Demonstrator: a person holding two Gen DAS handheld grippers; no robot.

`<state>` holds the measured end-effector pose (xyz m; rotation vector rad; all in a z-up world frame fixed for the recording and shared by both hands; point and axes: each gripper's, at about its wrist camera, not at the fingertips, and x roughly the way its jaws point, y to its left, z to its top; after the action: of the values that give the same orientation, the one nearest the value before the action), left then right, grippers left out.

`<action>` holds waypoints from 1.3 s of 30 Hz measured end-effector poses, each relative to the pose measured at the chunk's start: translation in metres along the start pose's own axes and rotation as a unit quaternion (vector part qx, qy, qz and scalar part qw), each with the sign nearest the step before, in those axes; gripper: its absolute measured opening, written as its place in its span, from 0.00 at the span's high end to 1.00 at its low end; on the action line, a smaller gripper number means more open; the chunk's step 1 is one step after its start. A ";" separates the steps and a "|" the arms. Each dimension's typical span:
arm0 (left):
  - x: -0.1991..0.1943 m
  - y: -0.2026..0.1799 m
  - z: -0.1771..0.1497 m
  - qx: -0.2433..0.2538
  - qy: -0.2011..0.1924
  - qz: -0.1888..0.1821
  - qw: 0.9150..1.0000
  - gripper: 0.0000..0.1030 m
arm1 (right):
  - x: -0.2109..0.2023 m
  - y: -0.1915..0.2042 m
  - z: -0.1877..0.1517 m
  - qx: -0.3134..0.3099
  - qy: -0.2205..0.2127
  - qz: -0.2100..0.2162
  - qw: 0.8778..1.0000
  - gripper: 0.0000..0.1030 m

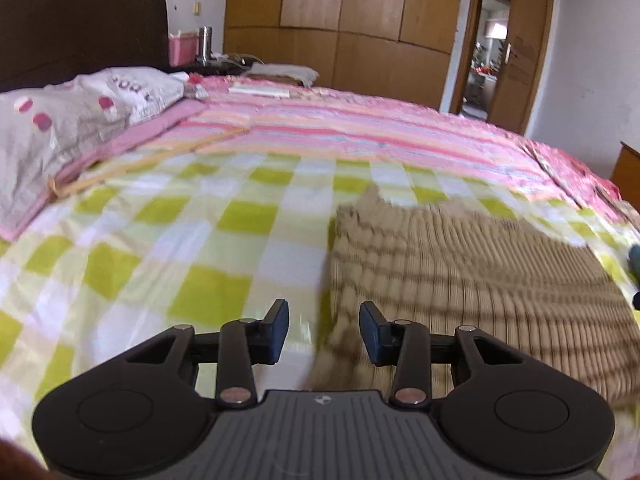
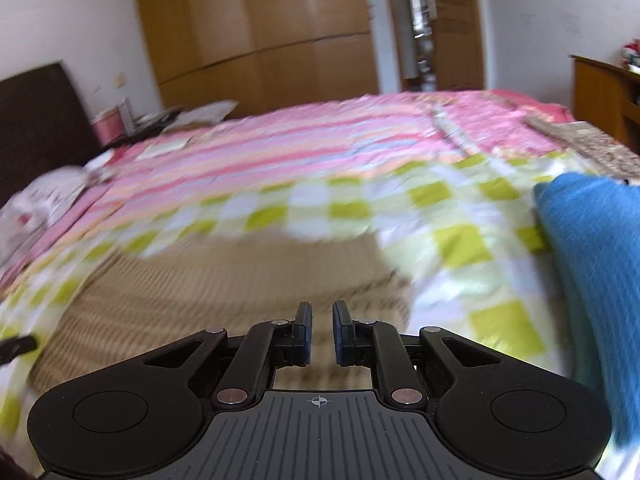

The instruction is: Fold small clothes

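Observation:
A tan ribbed knit garment (image 1: 472, 276) lies flat on the green-and-white checked sheet (image 1: 180, 240). My left gripper (image 1: 324, 330) is open and empty, hovering over the garment's left edge. In the right wrist view the same tan garment (image 2: 224, 280) spreads below and ahead of my right gripper (image 2: 322, 330), whose jaws stand a narrow gap apart with nothing between them. A blue garment (image 2: 592, 264) lies on the checked sheet (image 2: 472, 240) to the right. Both views are motion-blurred.
A pink striped quilt (image 1: 340, 128) covers the far half of the bed. A grey pillow (image 1: 72, 120) lies at the left by the dark headboard (image 1: 80, 16). Wooden wardrobes (image 1: 352, 20) and a doorway (image 1: 488, 52) stand behind. A patterned cloth (image 2: 592, 140) lies far right.

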<state>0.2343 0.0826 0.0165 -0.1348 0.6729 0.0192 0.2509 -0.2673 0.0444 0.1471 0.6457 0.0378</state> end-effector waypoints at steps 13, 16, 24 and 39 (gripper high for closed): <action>0.002 0.008 -0.030 0.023 0.040 0.019 0.999 0.56 | 0.018 -0.017 -0.032 -0.022 0.065 -0.081 0.994 0.91; 0.001 0.012 -0.030 0.015 0.040 0.013 0.999 0.56 | 0.015 -0.025 -0.028 -0.001 0.064 -0.096 0.993 0.85; -0.006 0.026 -0.029 -0.020 0.032 -0.020 0.999 0.56 | -0.019 -0.004 -0.037 -0.006 0.040 -0.065 0.997 0.85; -0.004 0.039 -0.028 -0.052 0.051 -0.053 0.996 0.56 | -0.013 0.047 -0.021 -0.027 0.059 -0.049 0.997 0.83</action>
<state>0.2116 0.1178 -0.0072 -0.2738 0.7655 -0.0548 0.2284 -0.2193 0.0422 0.0614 0.7686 -0.0298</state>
